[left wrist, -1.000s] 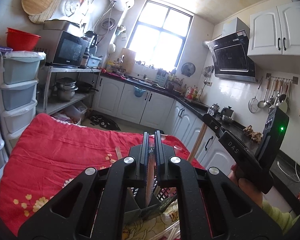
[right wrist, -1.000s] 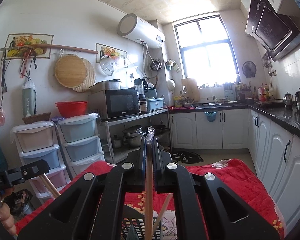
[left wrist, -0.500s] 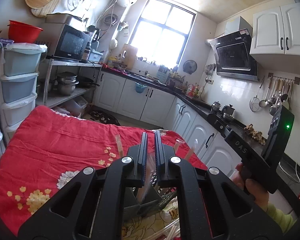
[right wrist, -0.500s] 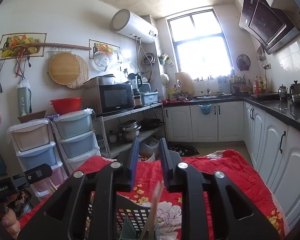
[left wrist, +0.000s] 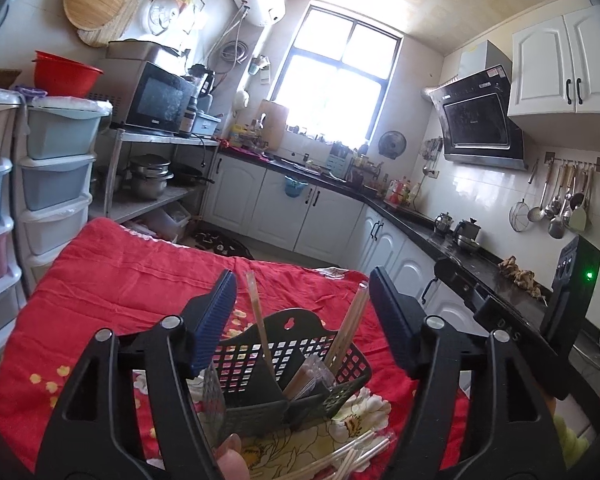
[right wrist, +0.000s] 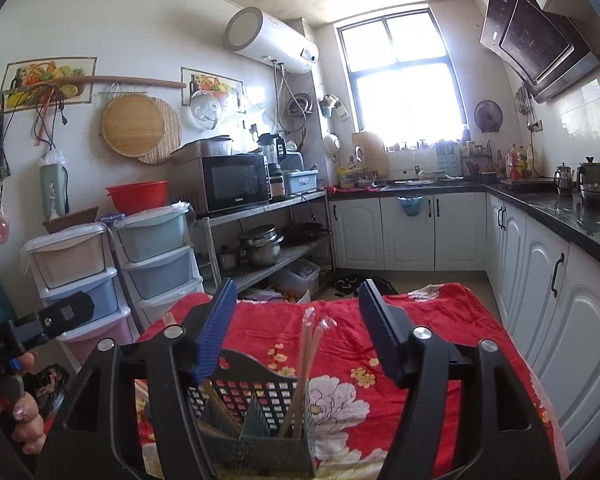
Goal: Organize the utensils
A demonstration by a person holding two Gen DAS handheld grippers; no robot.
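Jaws both spread, empty | basket (left wrist: 291,364) btwn L jaws, chopsticks (right wrist: 306,364) upright | tablecloth (left wrist: 147,280) around

The black utensil basket (left wrist: 287,364) is partly covered by the left claw (left wrist: 302,312) frame, its lower front hidden. In the right wrist view the basket's (right wrist: 255,396) base runs off the bottom edge. The wrapped chopsticks (left wrist: 340,460) lying on the red cloth (left wrist: 139,280) are cut off by the bottom edge. Their wrapper print is too small to read. The hand (right wrist: 23,424) at the lower left is cropped.
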